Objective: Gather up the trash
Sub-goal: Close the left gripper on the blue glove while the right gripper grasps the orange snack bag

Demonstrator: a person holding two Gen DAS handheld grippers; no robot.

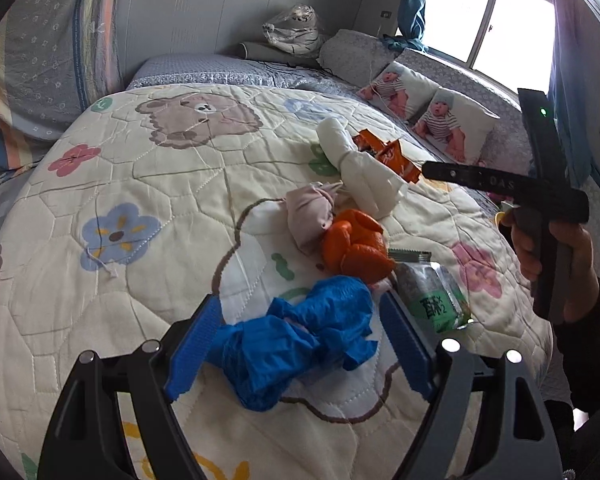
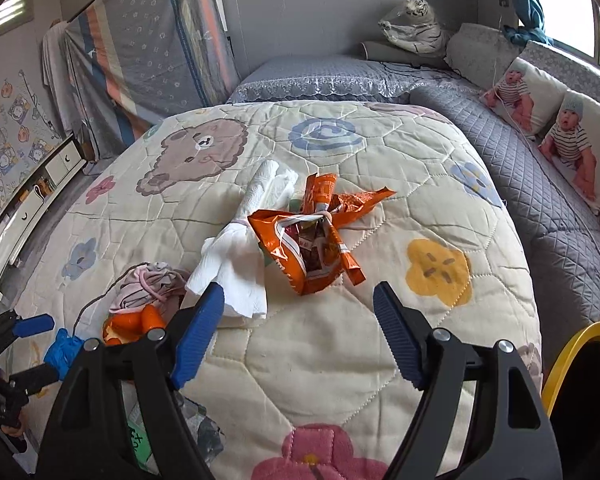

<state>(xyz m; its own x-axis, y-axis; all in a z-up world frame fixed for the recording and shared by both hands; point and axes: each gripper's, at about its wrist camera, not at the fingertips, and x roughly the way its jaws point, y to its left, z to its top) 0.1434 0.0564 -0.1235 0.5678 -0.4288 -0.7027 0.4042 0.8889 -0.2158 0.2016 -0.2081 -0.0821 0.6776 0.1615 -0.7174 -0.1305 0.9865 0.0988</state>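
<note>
Item: blue glove (image 1: 296,340), on quilt (image 1: 112,184), between pads of my left gripper (image 1: 300,344), jaws spread, not yet pinching. Right gripper (image 2: 298,332) spread, empty, facing orange wrapper (image 2: 308,236). Step: grasping. Next: squeeze, lift, carry to bin (image 2: 572,344).

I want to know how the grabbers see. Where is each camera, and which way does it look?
Left wrist: sits behind the left gripper, facing the blue glove between its open fingers; the person's right hand shows.
Right wrist: sits behind the right gripper, facing the orange snack bag; the left gripper shows.
Both see the quilt, glove, white paper towel.
</note>
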